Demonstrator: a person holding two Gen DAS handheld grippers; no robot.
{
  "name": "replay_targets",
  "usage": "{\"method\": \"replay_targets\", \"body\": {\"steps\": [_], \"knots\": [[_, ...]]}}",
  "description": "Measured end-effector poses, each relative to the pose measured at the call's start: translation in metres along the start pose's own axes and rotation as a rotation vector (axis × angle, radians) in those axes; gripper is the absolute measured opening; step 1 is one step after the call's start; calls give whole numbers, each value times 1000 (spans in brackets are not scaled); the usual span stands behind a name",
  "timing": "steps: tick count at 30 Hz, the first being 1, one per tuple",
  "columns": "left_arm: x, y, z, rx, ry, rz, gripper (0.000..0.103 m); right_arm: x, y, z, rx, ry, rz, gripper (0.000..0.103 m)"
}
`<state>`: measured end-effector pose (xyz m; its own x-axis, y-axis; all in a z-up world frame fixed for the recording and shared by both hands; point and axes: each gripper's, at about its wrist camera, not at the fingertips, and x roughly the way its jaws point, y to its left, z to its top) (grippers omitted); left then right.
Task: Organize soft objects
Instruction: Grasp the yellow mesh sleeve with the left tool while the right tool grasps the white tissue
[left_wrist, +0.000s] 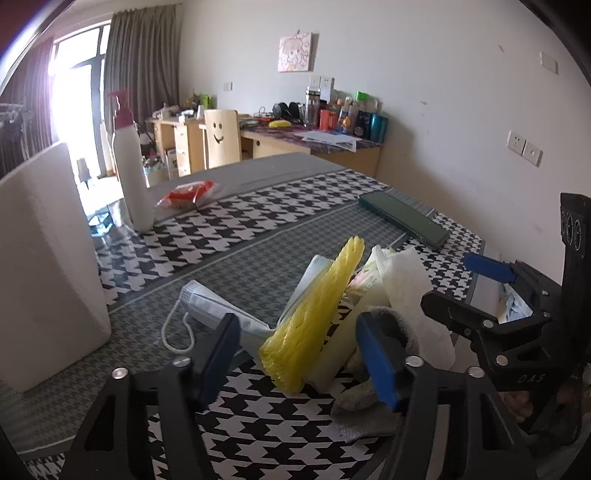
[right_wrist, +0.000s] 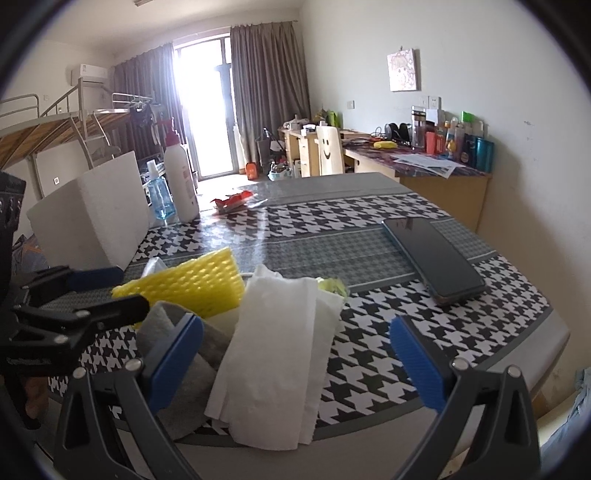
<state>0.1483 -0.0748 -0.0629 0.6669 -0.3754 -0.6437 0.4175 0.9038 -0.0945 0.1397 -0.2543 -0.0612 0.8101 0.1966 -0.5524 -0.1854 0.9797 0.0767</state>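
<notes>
soft pile (right_wrist: 258, 332) between 2 open grippers

A yellow foam net sleeve (left_wrist: 314, 317) leans tilted in a small heap near the table's (right_wrist: 369, 251) front edge, beside a white paper towel (right_wrist: 273, 354), a grey cloth (right_wrist: 184, 343) and a face mask (left_wrist: 210, 306) lying flat.

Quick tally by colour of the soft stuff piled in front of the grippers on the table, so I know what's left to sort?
Yellow: 1, the foam net sleeve
Grey: 1, the cloth
White: 2, the paper towel and the face mask
Total: 4 soft items I can tell apart. Something pale green peeks out behind the paper towel; too hidden to count.
</notes>
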Motion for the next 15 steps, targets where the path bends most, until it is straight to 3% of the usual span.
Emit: {"method": "replay_targets", "body": {"steps": [4, 12, 15], "knots": [[1, 1, -2, -6, -2, -13, 54, 1, 2, -1, -2, 7, -8, 102], [5, -3, -8, 21, 18, -22, 16, 8, 0, -2, 3, 31, -15, 102], [4, -4, -11, 25, 14, -37, 12, 11, 2, -4, -2, 45, -7, 102]]}}
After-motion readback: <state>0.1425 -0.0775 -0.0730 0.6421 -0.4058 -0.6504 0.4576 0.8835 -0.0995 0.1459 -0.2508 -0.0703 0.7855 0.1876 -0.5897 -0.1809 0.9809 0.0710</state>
